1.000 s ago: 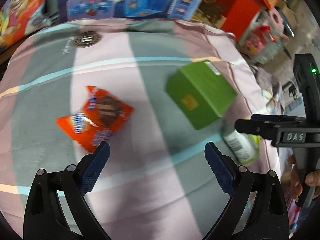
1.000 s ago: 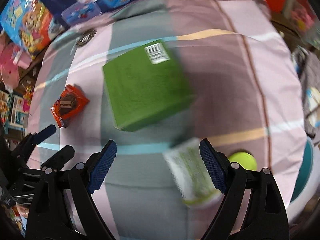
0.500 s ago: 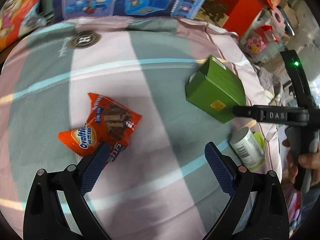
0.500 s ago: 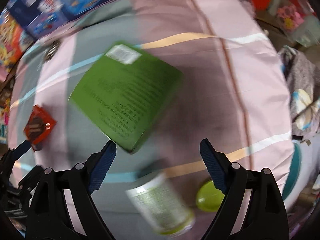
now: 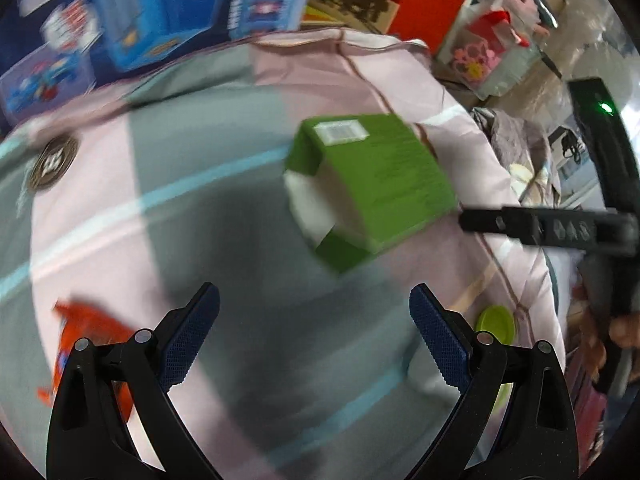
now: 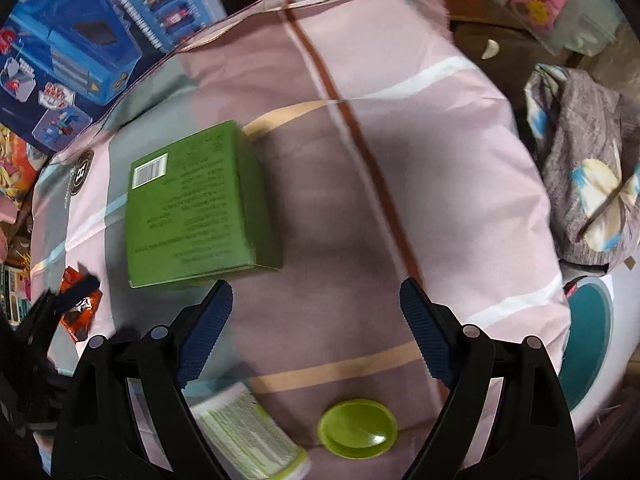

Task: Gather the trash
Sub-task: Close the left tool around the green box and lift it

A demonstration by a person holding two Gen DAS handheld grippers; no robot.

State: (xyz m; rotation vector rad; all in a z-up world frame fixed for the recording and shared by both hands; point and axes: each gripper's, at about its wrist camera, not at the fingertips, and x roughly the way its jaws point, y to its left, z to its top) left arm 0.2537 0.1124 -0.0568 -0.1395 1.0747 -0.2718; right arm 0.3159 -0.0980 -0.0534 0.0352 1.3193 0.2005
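Note:
A green carton point(image 5: 372, 188) point(image 6: 192, 204) lies on the pink and grey checked bedspread point(image 5: 224, 208) point(image 6: 360, 184). An orange snack wrapper point(image 5: 88, 332) point(image 6: 78, 308) lies to its left. A white cup with a green label point(image 6: 244, 432) lies on its side, and a round lime-green lid point(image 6: 358, 424) point(image 5: 495, 324) rests next to it. My left gripper point(image 5: 314, 336) hangs open over bare cloth, below the carton in its view. My right gripper point(image 6: 316, 332) is open too, empty, above the cup and lid. The right tool point(image 5: 560, 228) shows at the right edge of the left wrist view.
Blue toy boxes point(image 5: 168, 8) point(image 6: 80, 52) and a red box point(image 5: 432, 4) stand behind the bed. A grey knitted cloth point(image 6: 588, 184) lies off the right side, beside a white and teal object point(image 6: 588, 336). A hand point(image 5: 624, 332) grips the right tool.
Both grippers slid to the right across the bed. In the left wrist view the wrapper went to the lower left and the carton came nearer. In the right wrist view the carton shifted left.

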